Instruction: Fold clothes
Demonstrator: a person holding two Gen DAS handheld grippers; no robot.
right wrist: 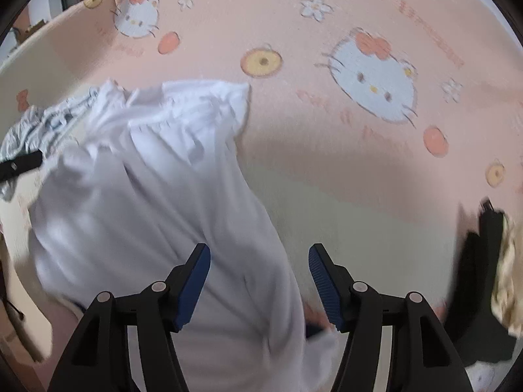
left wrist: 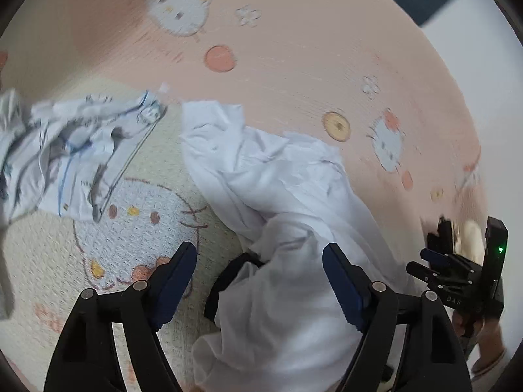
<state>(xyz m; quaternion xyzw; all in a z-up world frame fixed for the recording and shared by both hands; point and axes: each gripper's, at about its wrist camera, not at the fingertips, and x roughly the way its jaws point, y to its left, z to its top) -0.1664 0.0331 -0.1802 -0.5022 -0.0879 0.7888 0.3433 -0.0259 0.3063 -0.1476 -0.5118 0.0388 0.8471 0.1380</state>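
Tongs stand wide on both sides: the left gripper (left wrist: pixel 260 285) and the right gripper (right wrist: pixel 260 285) clamp nothing, hanging over the crumpled white garment (left wrist: pixel 281 189) on the pink cartoon-cat blanket (left wrist: pixel 310 65); a printed garment (left wrist: pixel 65 153) lies far left.

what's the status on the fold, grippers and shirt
Both hand-held grippers open, left and right, nothing pinched. White garment lies crumpled on the pink cartoon-cat sheet, unfolded. Printed garment lies apart at the left, not in the way.
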